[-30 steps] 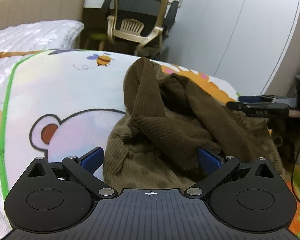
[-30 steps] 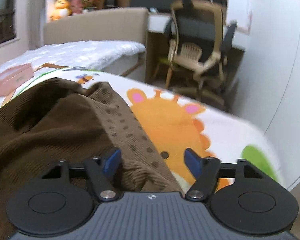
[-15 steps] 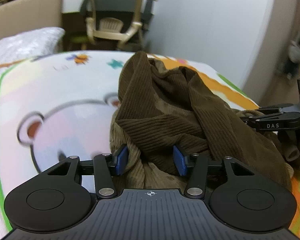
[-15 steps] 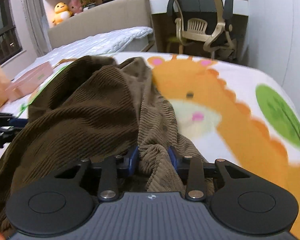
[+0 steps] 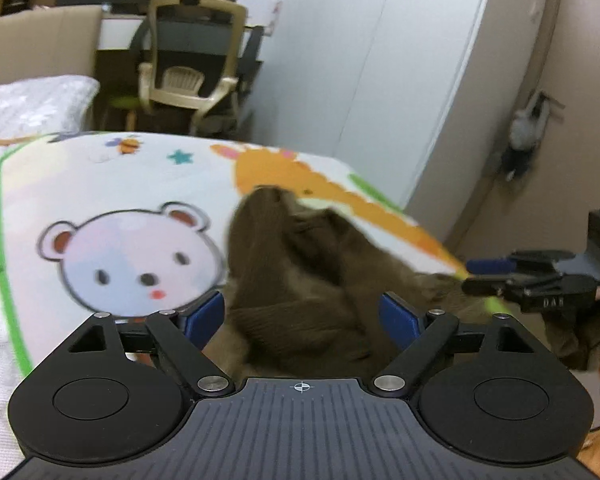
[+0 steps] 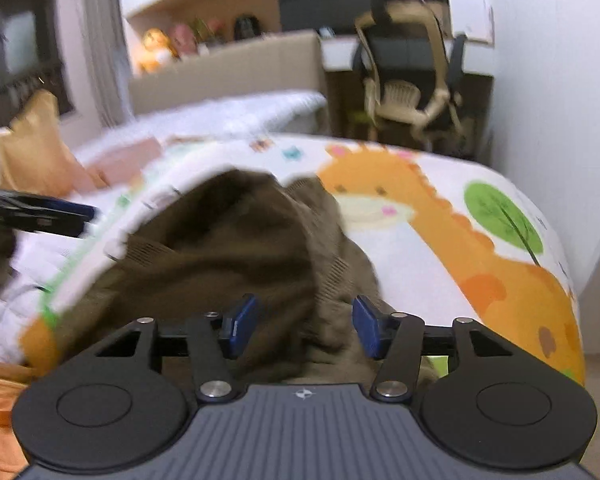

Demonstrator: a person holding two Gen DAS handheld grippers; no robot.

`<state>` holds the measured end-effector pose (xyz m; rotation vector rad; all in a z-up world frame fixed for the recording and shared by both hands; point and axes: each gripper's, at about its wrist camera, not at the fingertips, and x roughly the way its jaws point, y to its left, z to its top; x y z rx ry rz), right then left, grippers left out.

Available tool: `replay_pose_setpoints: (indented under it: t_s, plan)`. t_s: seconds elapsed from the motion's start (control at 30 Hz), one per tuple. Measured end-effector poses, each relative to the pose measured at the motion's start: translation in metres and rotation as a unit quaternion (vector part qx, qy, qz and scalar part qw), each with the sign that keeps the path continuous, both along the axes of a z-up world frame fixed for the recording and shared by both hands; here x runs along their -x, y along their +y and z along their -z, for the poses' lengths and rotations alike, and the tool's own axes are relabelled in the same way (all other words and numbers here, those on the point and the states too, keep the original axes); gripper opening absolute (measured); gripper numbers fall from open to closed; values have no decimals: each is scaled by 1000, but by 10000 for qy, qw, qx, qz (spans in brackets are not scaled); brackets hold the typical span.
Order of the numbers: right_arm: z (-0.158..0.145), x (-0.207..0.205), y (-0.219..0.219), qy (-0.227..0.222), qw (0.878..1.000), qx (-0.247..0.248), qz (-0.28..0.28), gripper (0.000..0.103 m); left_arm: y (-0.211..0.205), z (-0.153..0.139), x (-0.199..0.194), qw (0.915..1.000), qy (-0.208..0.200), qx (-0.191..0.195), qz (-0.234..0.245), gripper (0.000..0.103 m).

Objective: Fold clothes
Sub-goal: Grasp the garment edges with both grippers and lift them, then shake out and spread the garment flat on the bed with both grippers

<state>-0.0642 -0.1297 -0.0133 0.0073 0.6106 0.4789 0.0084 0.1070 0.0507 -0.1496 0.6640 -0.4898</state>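
A brown corduroy garment [image 5: 300, 280] lies crumpled on the cartoon bed cover [image 5: 100, 184]. In the left wrist view, my left gripper [image 5: 302, 316] straddles its near part. The jaws are opening, with cloth between the blue pads [image 5: 204, 316] and a little room at each side. My right gripper [image 6: 302, 328] is over the garment [image 6: 228, 248] too, its jaws opening with a fold between them, not pinched. Each gripper shows in the other's view: the right one [image 5: 470, 276] at the right edge, the left one [image 6: 86, 220] at the left edge.
The cover carries a bear print [image 5: 132, 260] and an orange giraffe print [image 6: 420, 240]. A beige office chair [image 5: 188, 84] and a white wardrobe [image 5: 380, 80] stand beyond the bed's far edge. An orange cloth [image 6: 32, 152] and a pink box [image 6: 128, 160] lie at the left.
Both grippers closed on folds of the garment, drew it toward the bed's near edge, then spread their jaws again. The garment now sits lower and closer, blurred by motion.
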Motion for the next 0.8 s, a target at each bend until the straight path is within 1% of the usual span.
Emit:
replay_pose_setpoints:
  t_s: [0.07,0.1,0.13,0.17,0.2,0.27,0.33,0.37,0.4,0.53,0.63,0.67,0.77,0.8]
  plan:
    - [-7,14,1,-115,9999,-6,-82,53,-18,1,2,9987,185,99,461,90]
    - [-8,19,1,-161,9998,63,-114,53,-29,4,4,9970,319,118,690,92]
    - [-9,25,2,-201,9996,134,-157,56,-39,9,4,9950,497,125,855,92]
    - [-8,31,2,-233,9993,212,-217,60,-49,16,3,9926,705,125,976,92]
    - [-7,34,3,-261,9989,285,-277,62,-58,23,2,9897,912,125,1096,90]
    - [-5,38,5,-294,9979,401,-405,64,-76,28,-2,9861,1041,51,1292,82]
    - [-5,43,6,-312,9971,391,-578,64,-93,30,-6,9830,1097,-42,1475,45]
    - [-6,46,7,-336,9966,354,-661,65,-101,31,-8,9812,1124,-88,1566,38]
    - [-7,49,7,-360,9961,318,-745,65,-105,29,-10,9807,1105,-37,1616,29]
    - [-15,54,14,-447,9926,-3,-1130,69,-111,-1,-27,9856,691,370,1497,23]
    - [-16,55,26,-481,9871,-137,-1523,71,-116,-12,-45,9888,514,501,1310,23]
    - [-15,55,32,-481,9854,-86,-1633,74,-117,-13,-49,9896,496,505,1250,23]
    - [-5,48,50,-367,9875,225,-1516,76,-115,-15,-57,9919,446,521,1066,23]
    - [-2,42,55,-237,9890,159,-1449,77,-110,-16,-58,9932,417,508,964,24]
